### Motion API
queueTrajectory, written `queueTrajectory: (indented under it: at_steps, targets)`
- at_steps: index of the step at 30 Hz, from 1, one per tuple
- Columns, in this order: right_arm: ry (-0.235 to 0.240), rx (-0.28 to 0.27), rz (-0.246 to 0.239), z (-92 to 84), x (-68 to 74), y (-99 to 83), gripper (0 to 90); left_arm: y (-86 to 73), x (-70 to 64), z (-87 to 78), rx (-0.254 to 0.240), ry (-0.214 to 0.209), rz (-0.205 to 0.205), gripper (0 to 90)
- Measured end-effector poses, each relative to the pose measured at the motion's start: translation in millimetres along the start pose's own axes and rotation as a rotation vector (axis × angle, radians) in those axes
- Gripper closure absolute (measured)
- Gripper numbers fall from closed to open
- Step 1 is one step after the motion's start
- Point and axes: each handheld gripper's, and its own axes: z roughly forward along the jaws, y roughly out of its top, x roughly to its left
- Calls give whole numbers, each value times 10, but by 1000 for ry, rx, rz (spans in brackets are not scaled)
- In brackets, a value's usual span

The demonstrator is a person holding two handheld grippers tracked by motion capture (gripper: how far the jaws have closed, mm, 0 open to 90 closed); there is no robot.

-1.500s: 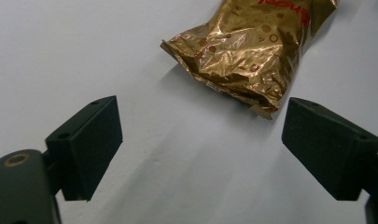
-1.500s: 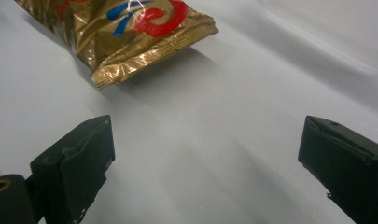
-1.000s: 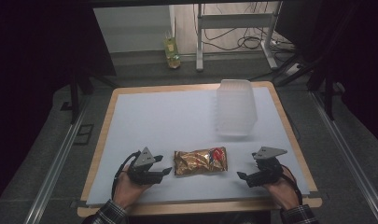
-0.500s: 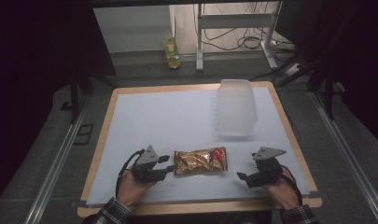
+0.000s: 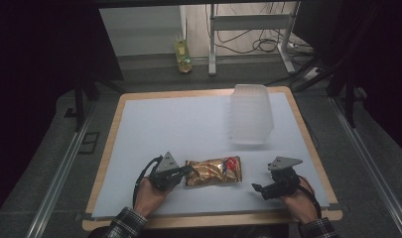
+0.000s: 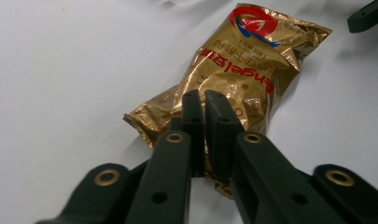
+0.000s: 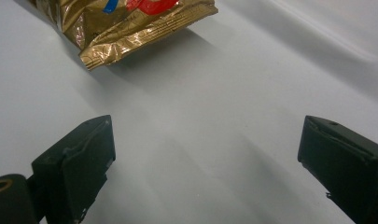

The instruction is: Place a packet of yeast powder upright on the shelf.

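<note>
We see a gold snack bag (image 6: pixel 233 79) with red-blue logo, white counter (image 5: pixel 178 124) with wood edge, plaid sleeves (image 5: pixel 123 224).

The high view looks forward and down over the whole table (image 5: pixel 139 129) from afar. The left gripper view sits close behind its near-closed jaws, facing the bag (image 6: pixel 233 74). The right gripper view, low over the table, shares that bag beyond its left finger (image 7: pixel 79 163).
</note>
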Motion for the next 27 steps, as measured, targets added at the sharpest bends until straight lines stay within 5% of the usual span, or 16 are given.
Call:
queueTrajectory:
  at_steps: [9, 19, 27]
  targets:
    - [-1, 24, -9, 26, 15, -5, 45, -67, 8, 260, 19, -16, -27, 893]
    - [1, 20, -17, -1, 45, 6, 45, -143, -43, 245, 28, 36, 15, 900]
    - [6, 10, -3, -37, 46, 8, 45, -189, -29, 215, 36, 35, 6, 900]
